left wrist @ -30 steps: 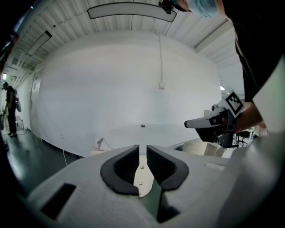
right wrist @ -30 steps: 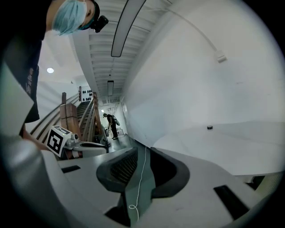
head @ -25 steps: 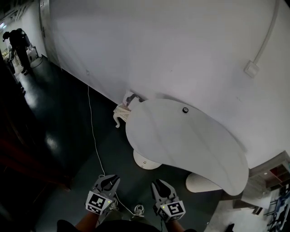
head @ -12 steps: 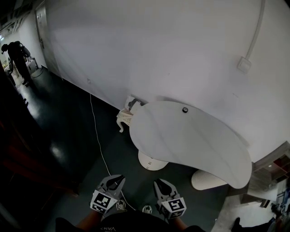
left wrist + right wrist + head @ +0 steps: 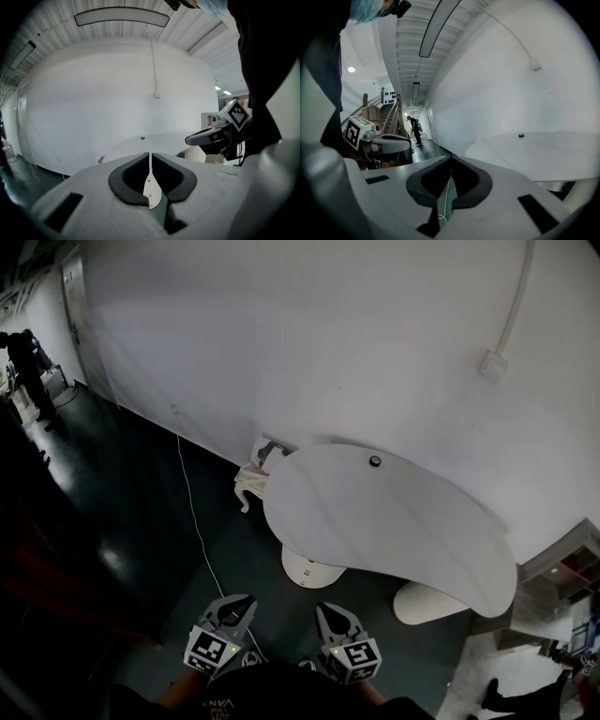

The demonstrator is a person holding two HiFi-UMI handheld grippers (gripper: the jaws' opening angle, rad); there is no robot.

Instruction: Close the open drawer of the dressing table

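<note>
The left gripper (image 5: 236, 601), just closing, and the right gripper (image 5: 328, 612) are hovering clenched and empty. No drawer is showing beneath the dressing table surface (image 5: 394, 521), so a blind reach is risking a bump.

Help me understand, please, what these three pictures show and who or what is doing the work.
No robot: a person holds tongs in each hand. The head view, from a head-worn camera, looks down at the left tongs and the right tongs; the black-and-white marker cubes are part of them. The other two pictures come from cameras riding on each pair, looking along its jaws. Both pairs have just been closing; now they are shut, with nothing between them. Ahead, against the white wall, stands a white curved tabletop with a small dark round object on it. I cannot make out an open drawer.
</note>
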